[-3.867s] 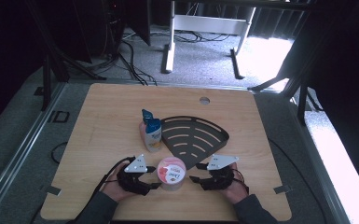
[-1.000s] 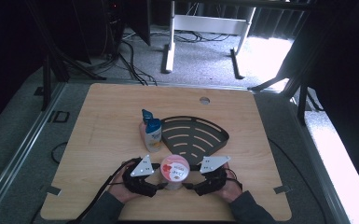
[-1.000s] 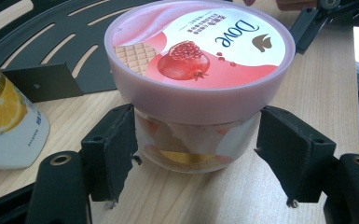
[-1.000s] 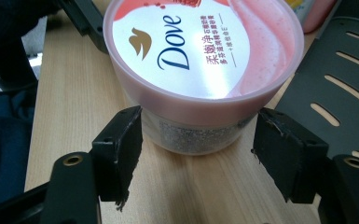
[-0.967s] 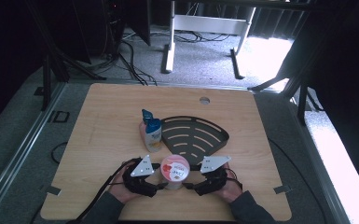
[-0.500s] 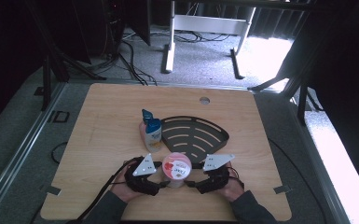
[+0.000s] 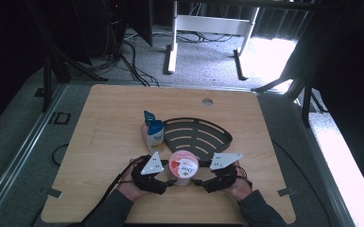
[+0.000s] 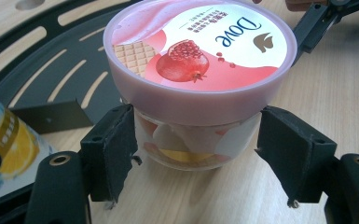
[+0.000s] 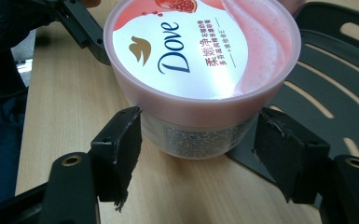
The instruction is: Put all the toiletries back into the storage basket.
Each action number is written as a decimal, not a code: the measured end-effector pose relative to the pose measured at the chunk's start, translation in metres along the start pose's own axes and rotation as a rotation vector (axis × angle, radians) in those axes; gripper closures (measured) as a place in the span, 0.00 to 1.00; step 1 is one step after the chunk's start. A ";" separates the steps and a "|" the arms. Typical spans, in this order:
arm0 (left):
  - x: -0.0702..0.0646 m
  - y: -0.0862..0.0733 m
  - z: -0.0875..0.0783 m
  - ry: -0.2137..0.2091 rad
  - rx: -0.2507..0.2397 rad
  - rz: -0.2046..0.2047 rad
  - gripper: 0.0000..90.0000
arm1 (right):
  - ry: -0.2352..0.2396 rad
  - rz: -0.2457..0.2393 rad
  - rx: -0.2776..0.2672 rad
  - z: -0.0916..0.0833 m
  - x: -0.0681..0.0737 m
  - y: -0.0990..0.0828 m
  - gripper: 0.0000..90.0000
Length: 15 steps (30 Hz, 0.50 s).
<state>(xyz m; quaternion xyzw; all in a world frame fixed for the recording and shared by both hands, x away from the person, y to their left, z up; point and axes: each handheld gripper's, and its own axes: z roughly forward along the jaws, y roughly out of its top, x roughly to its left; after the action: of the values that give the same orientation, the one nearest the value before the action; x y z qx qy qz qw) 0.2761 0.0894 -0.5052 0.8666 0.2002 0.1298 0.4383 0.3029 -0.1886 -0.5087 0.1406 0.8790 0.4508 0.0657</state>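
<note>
A round pink-lidded plastic tub is set near the front edge of the light wooden table. A black slotted fan-shaped metal rack is laid just behind it. A small blue-capped bottle is stood left of the rack.

Dim workroom around my wooden table

I see a light wooden tabletop with a round hole near its far edge, grey carpet beyond, black cables trailing past the far left corner, a white desk frame behind, and bright light pooling at far right.
</note>
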 end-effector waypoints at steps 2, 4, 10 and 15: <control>0.001 0.004 0.003 -0.001 -0.006 0.000 0.32 | -0.012 -0.004 -0.002 -0.004 -0.003 0.001 0.35; 0.002 0.007 0.004 0.003 -0.005 0.008 0.32 | -0.015 -0.004 -0.003 -0.006 -0.005 0.001 0.35; 0.004 0.015 0.010 0.006 -0.009 0.022 0.31 | -0.025 0.005 -0.010 -0.012 -0.011 0.000 0.35; 0.006 0.020 0.015 0.012 -0.007 0.033 0.31 | -0.033 0.003 -0.004 -0.014 -0.017 -0.001 0.34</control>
<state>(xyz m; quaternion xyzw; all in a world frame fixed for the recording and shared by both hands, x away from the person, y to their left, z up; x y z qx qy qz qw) 0.2921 0.0706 -0.4977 0.8673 0.1881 0.1429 0.4381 0.3151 -0.2055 -0.5013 0.1495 0.8768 0.4500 0.0799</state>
